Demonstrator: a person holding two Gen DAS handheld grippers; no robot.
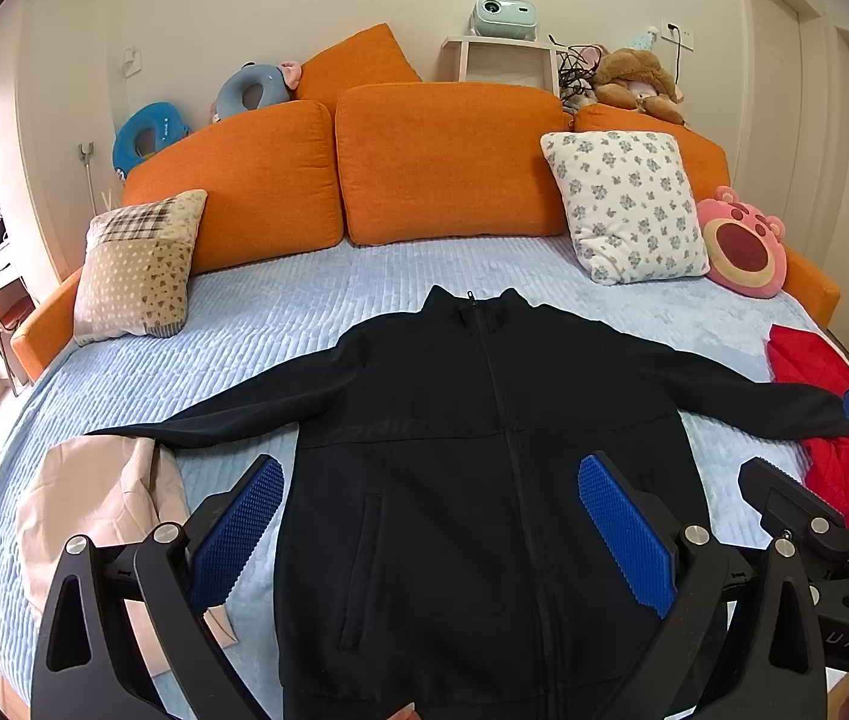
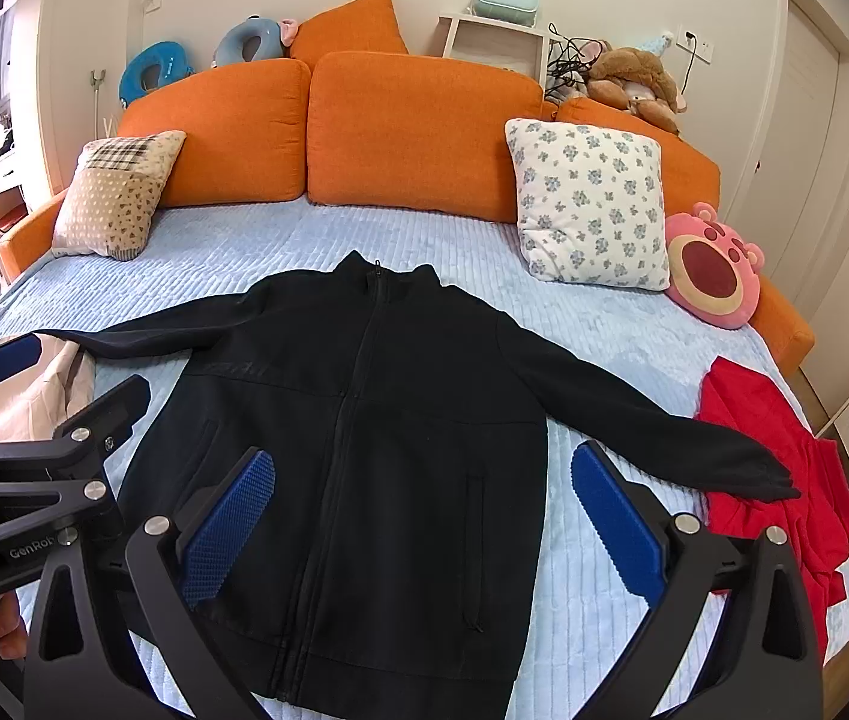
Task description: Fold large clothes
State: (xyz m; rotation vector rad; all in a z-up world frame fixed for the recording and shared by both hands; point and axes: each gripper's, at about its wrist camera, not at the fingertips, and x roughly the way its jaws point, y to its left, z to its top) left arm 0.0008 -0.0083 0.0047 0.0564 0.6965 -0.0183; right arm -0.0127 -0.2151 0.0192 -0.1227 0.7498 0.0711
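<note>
The black jacket (image 1: 472,468) lies face up and zipped on the blue bedspread (image 1: 280,312), collar toward the far cushions, hem at the near edge, both sleeves stretched out sideways. The left claw (image 1: 430,534) hangs above the lower body of the garment with its blue pads spread wide and nothing between them; the right claw (image 2: 421,534) is likewise spread and empty, held over the near right part of the jacket. The main risk sits at the sleeve ends. The left cuff rests against the beige garment (image 1: 94,510) and the right cuff lies on the red garment (image 2: 784,462), so a pinch taken too low or too far out could gather the neighbouring cloth along with the sleeve and drag it into the fold. The jacket looks thick and heavy, so a grip on only the top layer would probably lift the front panel and leave the back behind, bunching the fold. The ribbed bedspread seems soft enough for a pad to snag if pressed down hard. With both claws close together near the hem, they might also knock each other when one reaches across for a sleeve.
</note>
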